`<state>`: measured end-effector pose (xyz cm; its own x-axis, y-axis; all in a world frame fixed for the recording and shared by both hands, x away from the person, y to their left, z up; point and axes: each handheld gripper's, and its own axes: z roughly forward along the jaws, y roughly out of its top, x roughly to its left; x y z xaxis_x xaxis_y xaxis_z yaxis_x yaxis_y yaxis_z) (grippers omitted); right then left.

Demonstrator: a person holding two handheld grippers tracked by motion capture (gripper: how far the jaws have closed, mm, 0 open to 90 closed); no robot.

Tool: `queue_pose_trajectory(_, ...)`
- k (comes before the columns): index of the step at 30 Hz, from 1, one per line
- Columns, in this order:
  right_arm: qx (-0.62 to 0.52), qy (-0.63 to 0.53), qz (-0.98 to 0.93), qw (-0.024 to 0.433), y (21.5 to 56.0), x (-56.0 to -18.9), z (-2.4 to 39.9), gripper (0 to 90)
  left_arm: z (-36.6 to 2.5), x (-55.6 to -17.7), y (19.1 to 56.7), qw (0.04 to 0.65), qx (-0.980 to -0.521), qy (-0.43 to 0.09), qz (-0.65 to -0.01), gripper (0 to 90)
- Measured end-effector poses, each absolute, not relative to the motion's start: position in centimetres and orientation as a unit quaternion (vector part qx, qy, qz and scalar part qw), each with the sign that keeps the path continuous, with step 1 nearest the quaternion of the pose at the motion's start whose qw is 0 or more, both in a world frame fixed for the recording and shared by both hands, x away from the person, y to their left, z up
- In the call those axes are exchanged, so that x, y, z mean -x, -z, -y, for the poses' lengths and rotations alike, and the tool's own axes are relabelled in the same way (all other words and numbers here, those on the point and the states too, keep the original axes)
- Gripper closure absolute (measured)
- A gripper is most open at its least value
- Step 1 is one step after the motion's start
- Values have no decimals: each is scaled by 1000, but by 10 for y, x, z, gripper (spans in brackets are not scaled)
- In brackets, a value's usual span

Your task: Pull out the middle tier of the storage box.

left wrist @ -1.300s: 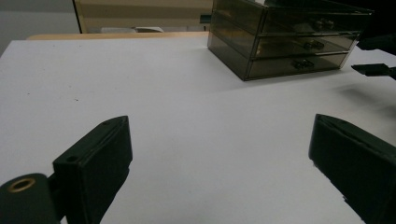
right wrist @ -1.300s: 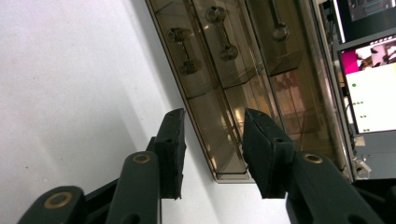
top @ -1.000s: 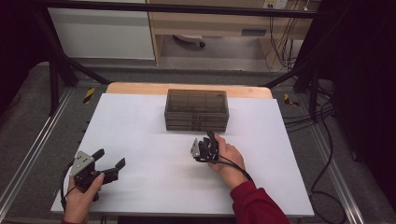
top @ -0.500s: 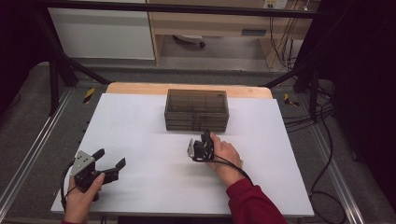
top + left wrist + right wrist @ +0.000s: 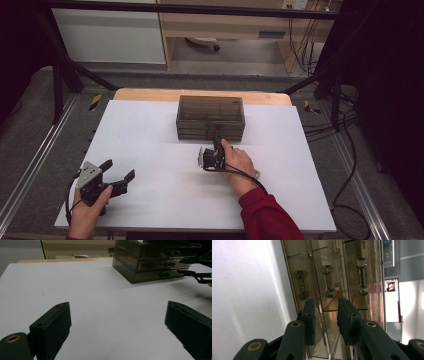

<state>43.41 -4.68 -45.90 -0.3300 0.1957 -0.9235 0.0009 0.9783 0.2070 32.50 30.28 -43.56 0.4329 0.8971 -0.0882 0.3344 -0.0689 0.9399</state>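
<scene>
**Right tongs at the front of the drawer cabinet**

The right tongs (image 5: 216,145) stand with their jaws narrowly parted and nothing between the pads. The pads (image 5: 310,320) are flat, matte black blocks on black link arms with brass-coloured pivot rivets. In the right gripper view the jaws line up below the middle drawer handle (image 5: 328,281), short of touching it. The view is rolled a quarter turn, so the drawers appear as upright strips.

The drawer cabinet (image 5: 210,117) is a smoky, translucent brown plastic box with three stacked drawers. Each drawer front carries a dumbbell-shaped handle with faceted knob ends. The cabinet sits at the far middle of the surface (image 5: 150,130), a smooth white sheet laid over a wooden top whose edge shows behind the cabinet.

The right hand (image 5: 239,162) lies low over the surface, fingers wrapped around the gripper body and pointing it toward the cabinet front. A red sleeve (image 5: 267,217) covers the forearm, and a black cable runs back along the wrist.

The left tongs (image 5: 119,176) are spread wide and hold nothing. They rest at the near left corner of the surface, well apart from the cabinet. The left hand (image 5: 87,215) grips the body from below, and a grey three-cornered plate sits on top.
</scene>
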Motion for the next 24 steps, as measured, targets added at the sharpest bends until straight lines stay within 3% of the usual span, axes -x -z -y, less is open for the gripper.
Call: queue_pose_trajectory(24,-35,-60,-809,583,462,-448,37,710,-302,-325,436,506,-681,-277,-451,78)
